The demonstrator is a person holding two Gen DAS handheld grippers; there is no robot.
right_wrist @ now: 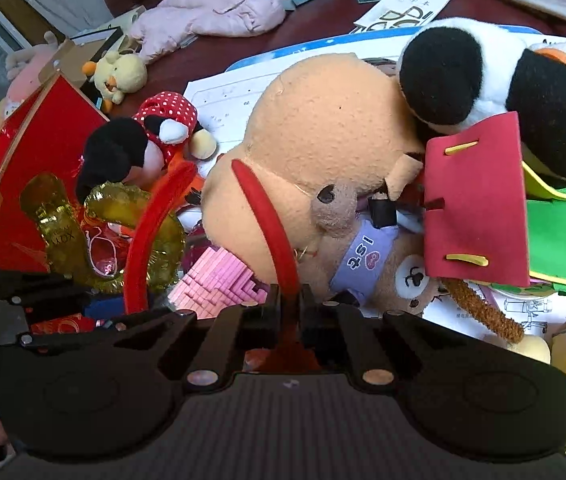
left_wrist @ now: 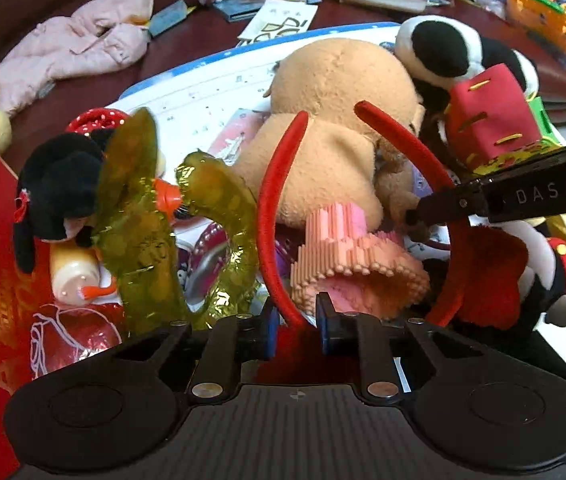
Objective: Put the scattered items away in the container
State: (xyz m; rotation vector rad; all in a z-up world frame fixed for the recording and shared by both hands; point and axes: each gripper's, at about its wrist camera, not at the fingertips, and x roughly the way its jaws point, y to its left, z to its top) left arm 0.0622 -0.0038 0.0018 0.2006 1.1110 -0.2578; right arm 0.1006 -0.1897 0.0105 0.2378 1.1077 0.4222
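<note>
Dark maroon tabletop (right_wrist: 187,60), heavily cluttered; contents listed nearest first.

Right gripper (right_wrist: 290,300): jaws closed all the way on one arm of the red headband (right_wrist: 267,216), which runs straight up out of the pads. Gripper angled steeply down over the pile.

Left gripper (left_wrist: 294,318): jaws narrow, blue pads either side of the headband's other arm (left_wrist: 279,200); in the left wrist view I cannot tell whether both pads actually press it. Also pitched steeply down. The right gripper's black finger (left_wrist: 443,200) shows in this view on the far arm of the band.

Beside the band: pink bristle block (left_wrist: 347,256), yellow translucent inflatable (left_wrist: 143,220), black mouse plush (right_wrist: 131,148).

Behind: large tan plush (right_wrist: 323,128), panda plush (right_wrist: 483,72), red foam sheet (right_wrist: 475,200).

Container: red box (right_wrist: 43,128), left of the pile, wall upright, already holding the inflatable.

Far: pink jacket (right_wrist: 219,8), loose cards and toys.

Handling note: headband is a springy hoop lying against the plush; judged best lifted by both arms together, clear of the tan plush, then carried left and lowered into the red box before release, so it does not snag or spring away.
</note>
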